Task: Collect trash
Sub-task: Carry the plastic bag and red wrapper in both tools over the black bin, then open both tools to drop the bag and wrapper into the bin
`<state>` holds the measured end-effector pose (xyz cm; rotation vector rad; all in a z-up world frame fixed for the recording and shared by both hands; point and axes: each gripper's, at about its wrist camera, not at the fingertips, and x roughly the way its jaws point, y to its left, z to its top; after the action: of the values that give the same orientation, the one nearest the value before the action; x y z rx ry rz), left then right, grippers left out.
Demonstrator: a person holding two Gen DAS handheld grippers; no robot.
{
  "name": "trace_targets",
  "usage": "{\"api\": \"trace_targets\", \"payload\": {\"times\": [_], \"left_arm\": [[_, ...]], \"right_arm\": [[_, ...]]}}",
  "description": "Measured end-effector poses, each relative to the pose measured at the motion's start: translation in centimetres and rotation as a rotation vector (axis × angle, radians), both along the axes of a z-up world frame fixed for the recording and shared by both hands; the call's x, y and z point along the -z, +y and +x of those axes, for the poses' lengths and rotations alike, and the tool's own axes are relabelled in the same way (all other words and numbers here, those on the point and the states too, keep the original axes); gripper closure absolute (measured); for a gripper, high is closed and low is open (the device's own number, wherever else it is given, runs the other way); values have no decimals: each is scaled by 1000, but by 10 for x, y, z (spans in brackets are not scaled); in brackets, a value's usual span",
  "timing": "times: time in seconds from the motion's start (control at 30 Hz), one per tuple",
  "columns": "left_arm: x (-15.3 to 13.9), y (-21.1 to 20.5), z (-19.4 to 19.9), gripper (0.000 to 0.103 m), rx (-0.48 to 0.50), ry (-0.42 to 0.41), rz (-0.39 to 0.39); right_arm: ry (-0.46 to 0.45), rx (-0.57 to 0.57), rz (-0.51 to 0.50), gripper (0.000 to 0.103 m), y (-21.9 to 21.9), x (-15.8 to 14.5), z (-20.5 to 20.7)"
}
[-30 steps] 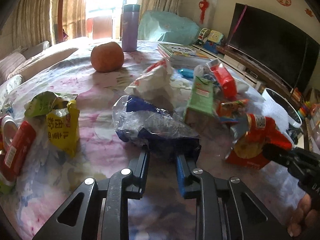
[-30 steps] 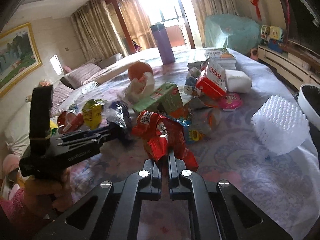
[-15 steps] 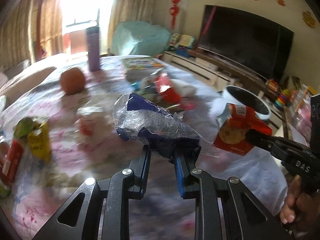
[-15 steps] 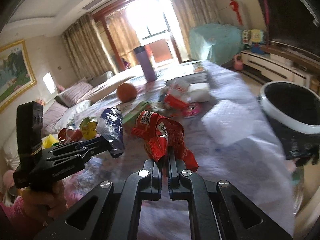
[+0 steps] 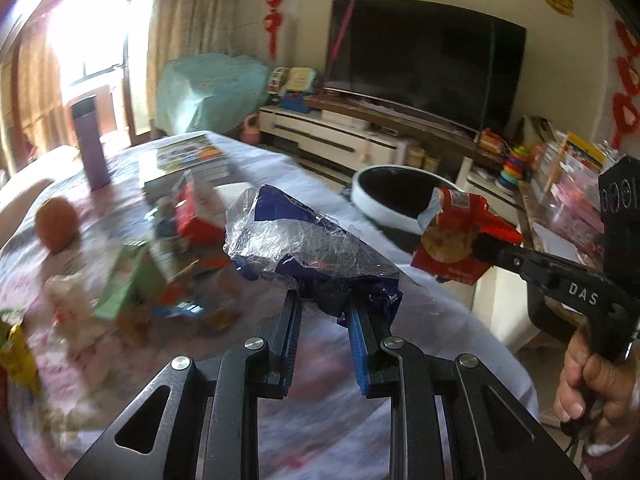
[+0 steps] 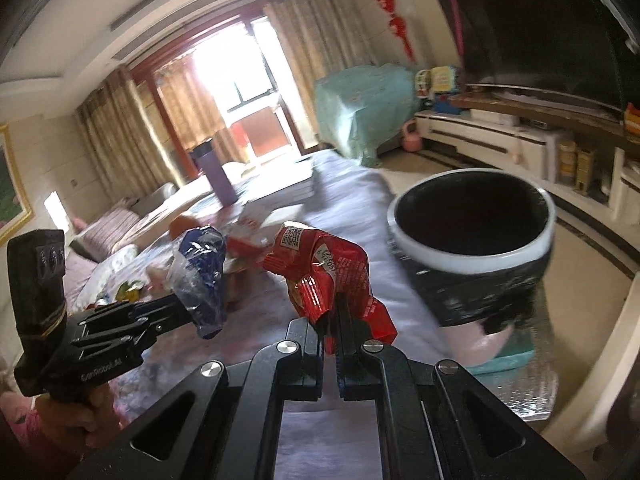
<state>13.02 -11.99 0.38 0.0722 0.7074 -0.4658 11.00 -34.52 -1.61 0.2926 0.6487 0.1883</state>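
1. Step: carrying trash to bin (image 6: 472,216), which stands beside the bench (image 5: 400,312).
2. Left hand-held gripper (image 5: 324,304) clamps blue wrapper (image 5: 304,248); right hand-held gripper (image 6: 330,316) pinches red wrapper (image 6: 328,272), both held in air.
3. Next, prob.: get over bin mouth, then let go.
4. Left view alone shows leftover litter pile (image 5: 160,272); right view shows bin interior.

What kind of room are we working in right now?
Most likely a home living room: a large flat-screen TV on a low white TV cabinet, a sofa by curtained balcony doors, and children's toys nearby.
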Motion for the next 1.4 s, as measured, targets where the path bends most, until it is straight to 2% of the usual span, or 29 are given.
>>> {"api": "trace_targets", "payload": {"times": [0.47,0.87,1.4], "left_arm": [[0,-69,70,81,134,6,44],[1,-119,137,81,174,18,69],[17,-164,195,81,183,78,93]], "right_arm": [[4,155,6,99,-71,-10,14],[44,182,-14,98,-102,-7,50],[125,196,-24,95,-126,11,84]]}}
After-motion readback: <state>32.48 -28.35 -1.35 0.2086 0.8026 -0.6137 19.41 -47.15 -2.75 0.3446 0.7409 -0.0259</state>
